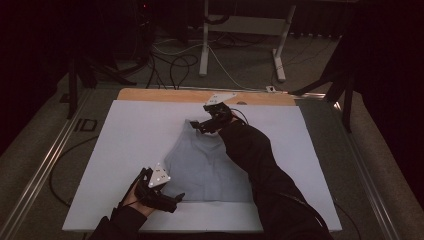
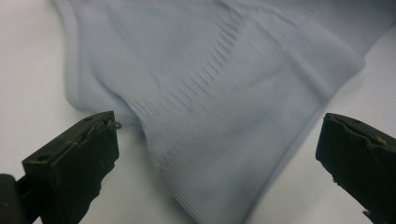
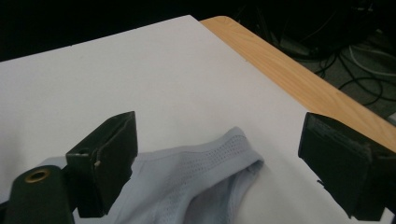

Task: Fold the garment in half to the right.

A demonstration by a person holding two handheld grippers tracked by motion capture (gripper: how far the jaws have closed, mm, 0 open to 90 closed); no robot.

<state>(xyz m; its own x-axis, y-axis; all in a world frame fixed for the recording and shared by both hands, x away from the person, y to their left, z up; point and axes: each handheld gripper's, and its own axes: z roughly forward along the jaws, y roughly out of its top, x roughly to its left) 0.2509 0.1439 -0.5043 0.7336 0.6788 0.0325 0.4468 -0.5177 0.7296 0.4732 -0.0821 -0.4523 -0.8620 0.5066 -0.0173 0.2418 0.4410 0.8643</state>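
Observation:
A pale blue knit garment lies flat on the white board, its narrow end pointing away from me. My left gripper stands open at the garment's near left corner; in the left gripper view the ribbed hem lies between the spread jaws. My right gripper stands open at the far end; in the right gripper view a perforated strap edge lies between and just below its jaws. A dark sleeve crosses the garment's right side.
The board sits on a wooden table top whose strip shows along the far edge. Beyond it are cables on the floor and a white desk frame. Metal rails run along both sides.

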